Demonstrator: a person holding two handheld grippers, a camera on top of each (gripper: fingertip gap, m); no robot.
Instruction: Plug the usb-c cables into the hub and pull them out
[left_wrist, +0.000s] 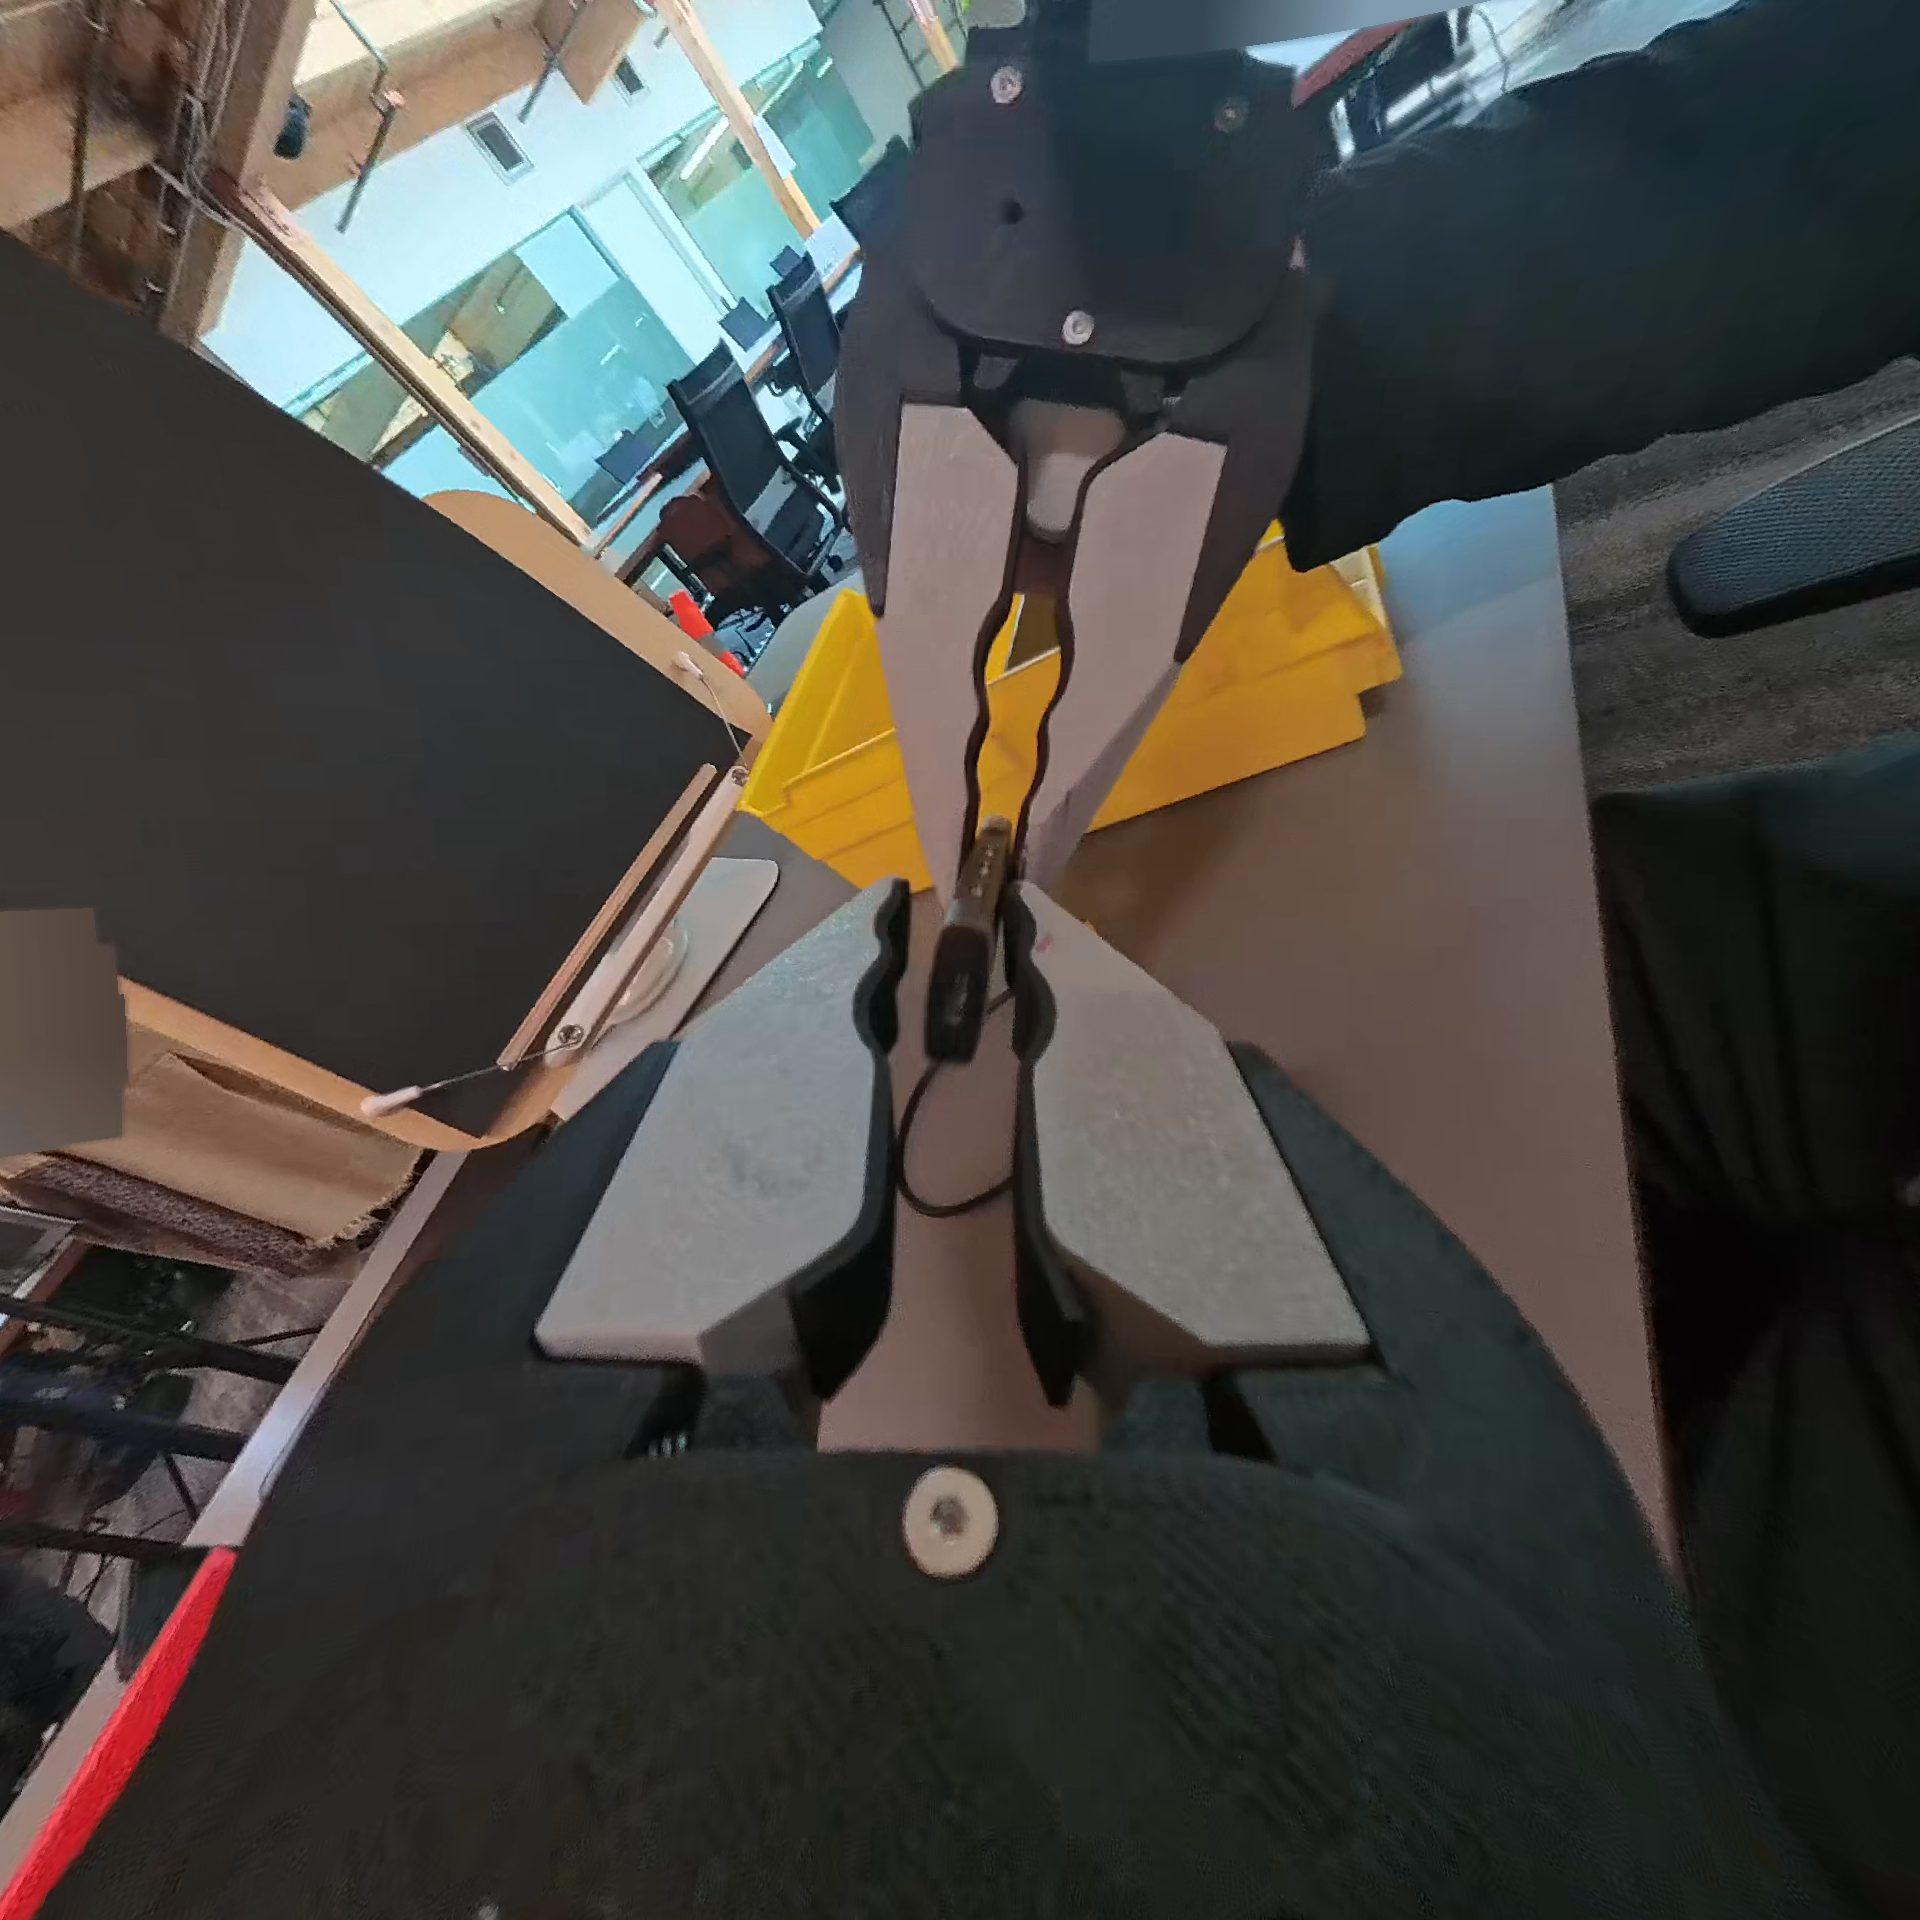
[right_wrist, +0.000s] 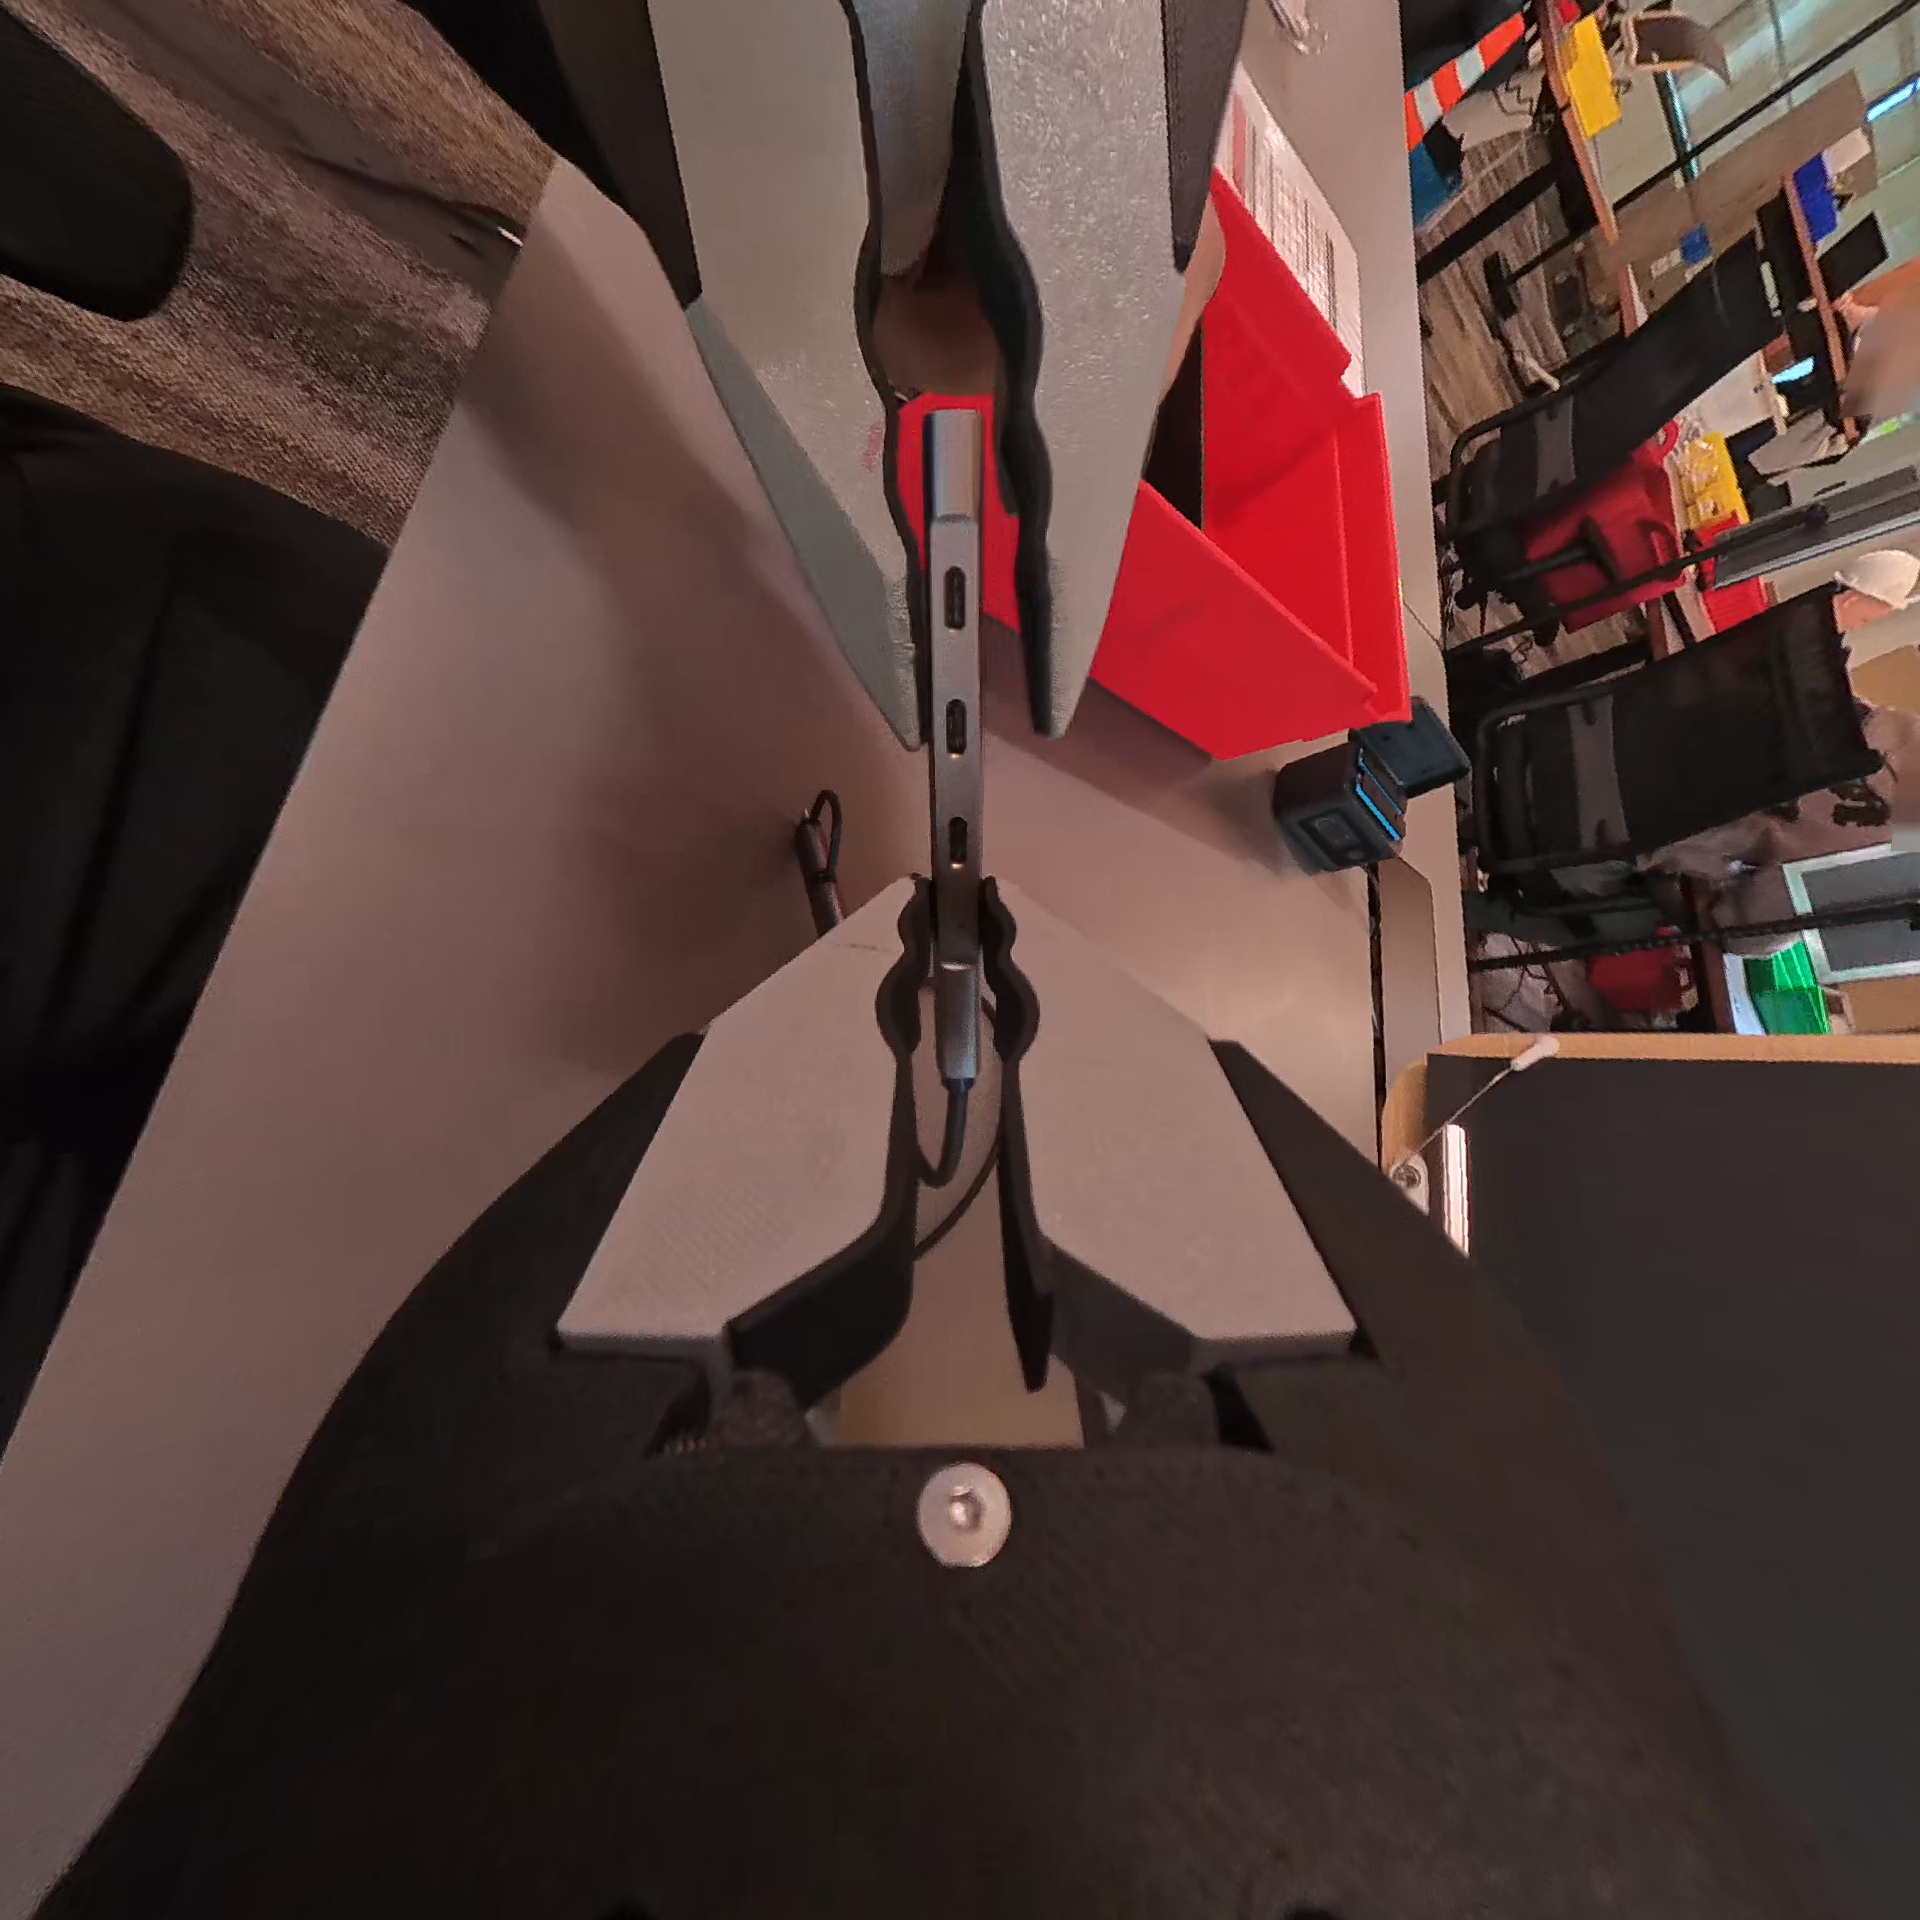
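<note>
A slim grey USB-C hub (right_wrist: 954, 665) is held above the table, with several empty ports along its side. My right gripper (right_wrist: 951, 896) is shut on the hub's near end, where a short dark cable (right_wrist: 951, 1132) leaves it. In the left wrist view the right gripper (left_wrist: 987, 860) comes in from the top. My left gripper (left_wrist: 958, 902) is open and straddles the hub's other end (left_wrist: 961, 987), with a gap on one side. A black USB-C cable (right_wrist: 821, 842) lies on the table beside the hub. A thin cable loop (left_wrist: 914, 1164) shows between the left fingers.
A red bin (right_wrist: 1247, 582) and a small black-and-blue box (right_wrist: 1361, 800) stand on the grey table (right_wrist: 623, 623). A yellow bin (left_wrist: 1247, 707) stands behind the grippers. A black panel on cardboard (left_wrist: 312, 675) borders the table. A chair armrest (left_wrist: 1808, 540) and a black sleeve (left_wrist: 1610, 260) are at the right. The grippers are tip to tip, or close to it.
</note>
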